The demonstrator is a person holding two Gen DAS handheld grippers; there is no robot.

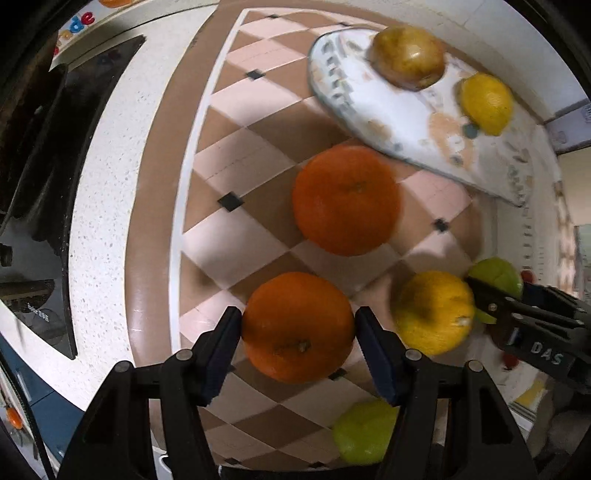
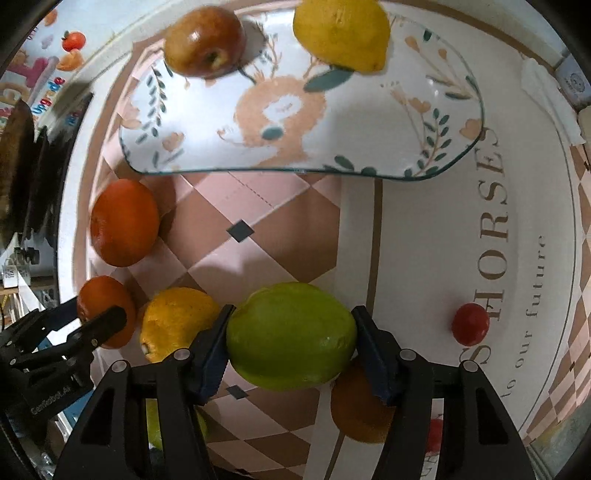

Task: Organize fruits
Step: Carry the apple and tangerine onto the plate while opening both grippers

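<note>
My left gripper [image 1: 298,326] is shut on an orange [image 1: 297,326] above the checkered cloth. My right gripper [image 2: 291,334] is shut on a green lime [image 2: 291,334]; it also shows in the left wrist view [image 1: 496,275]. A floral plate [image 2: 332,140] holds a red-brown apple [image 2: 205,40] and a lemon [image 2: 341,33]. A second orange [image 1: 346,199] and a yellow fruit [image 1: 433,312] lie on the cloth. Another green fruit [image 1: 364,432] lies low, partly behind my left finger.
A small red fruit [image 2: 470,324] sits on the lettered white part of the cloth. An orange fruit [image 2: 360,410] lies under my right gripper. A black stovetop [image 1: 55,184] lies to the left beyond the speckled counter [image 1: 107,184].
</note>
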